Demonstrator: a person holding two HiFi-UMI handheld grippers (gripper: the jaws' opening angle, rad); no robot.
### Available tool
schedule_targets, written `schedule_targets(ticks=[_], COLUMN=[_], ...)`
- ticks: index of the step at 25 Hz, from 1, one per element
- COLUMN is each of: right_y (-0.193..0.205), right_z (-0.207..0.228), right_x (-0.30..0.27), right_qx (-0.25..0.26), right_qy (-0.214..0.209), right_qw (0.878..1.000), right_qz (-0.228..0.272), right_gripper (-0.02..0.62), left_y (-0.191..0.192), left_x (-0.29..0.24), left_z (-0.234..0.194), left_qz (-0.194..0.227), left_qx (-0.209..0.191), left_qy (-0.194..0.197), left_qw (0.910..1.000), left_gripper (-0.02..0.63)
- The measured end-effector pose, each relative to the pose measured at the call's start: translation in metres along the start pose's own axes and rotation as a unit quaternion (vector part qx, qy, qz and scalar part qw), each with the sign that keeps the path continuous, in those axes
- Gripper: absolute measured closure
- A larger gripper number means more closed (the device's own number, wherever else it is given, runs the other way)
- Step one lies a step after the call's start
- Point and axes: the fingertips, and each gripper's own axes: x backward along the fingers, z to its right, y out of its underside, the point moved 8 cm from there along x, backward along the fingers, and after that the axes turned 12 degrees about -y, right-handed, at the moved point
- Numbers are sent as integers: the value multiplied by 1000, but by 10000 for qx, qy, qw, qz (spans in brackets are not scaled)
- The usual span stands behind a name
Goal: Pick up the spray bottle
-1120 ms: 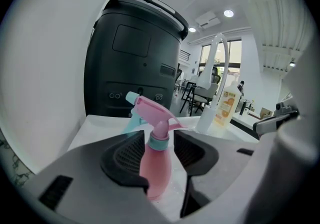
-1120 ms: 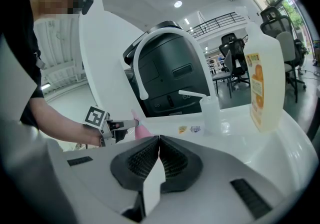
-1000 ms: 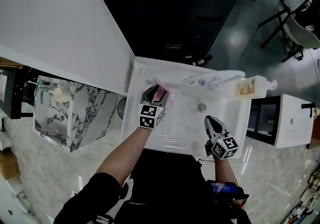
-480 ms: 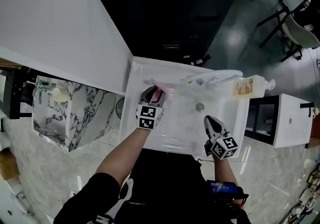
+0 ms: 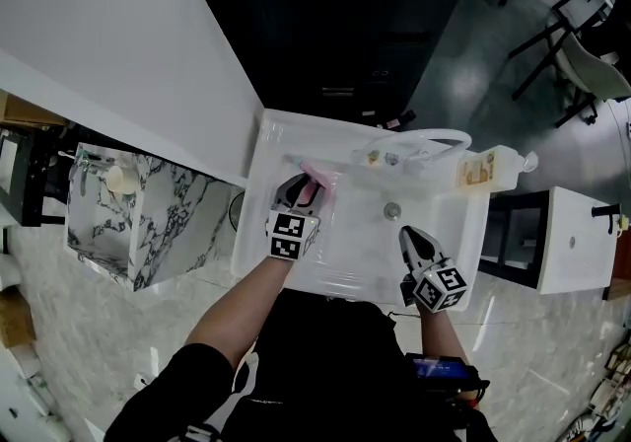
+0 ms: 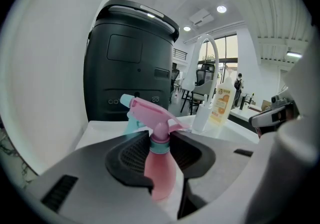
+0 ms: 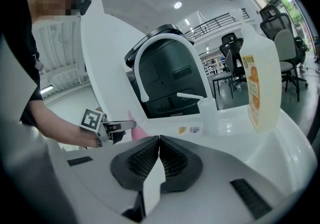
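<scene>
The pink spray bottle, with a pink trigger head and a teal nozzle, stands upright on the left rim of the white sink. My left gripper holds it by the body just under the teal collar, and both pads touch it. Seen from the head view, the bottle pokes out past the left gripper. My right gripper hovers over the sink's front right. Its jaws are shut with nothing between them. The right gripper view also shows the left gripper on the bottle.
The white sink has a curved faucet at its back. At its right corner stands a soap bottle with an orange label. A tall black bin is behind the sink. A marble-patterned cabinet stands to the left.
The left jaws look a little narrower round the pink bottle. Neither hand has shifted noticeably; only the head view has drifted slightly.
</scene>
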Motion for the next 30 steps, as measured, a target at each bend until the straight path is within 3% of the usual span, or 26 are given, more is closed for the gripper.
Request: schedule_targets(ticks=[14, 30], right_y=[3, 2], right_z=[-15, -43], right_x=[18, 33], right_qx=[192, 487], right_qy=[-448, -1198], right_qw=[9988, 9915], right_qz=[58, 122], right_gripper=[569, 569], left_y=[5, 4], left_x=[65, 161], left_z=[22, 43], left_qz=[224, 632], left_qx=[19, 163], left_qy=[-161, -755], left_qw=[9996, 9950], left_gripper=[476, 476])
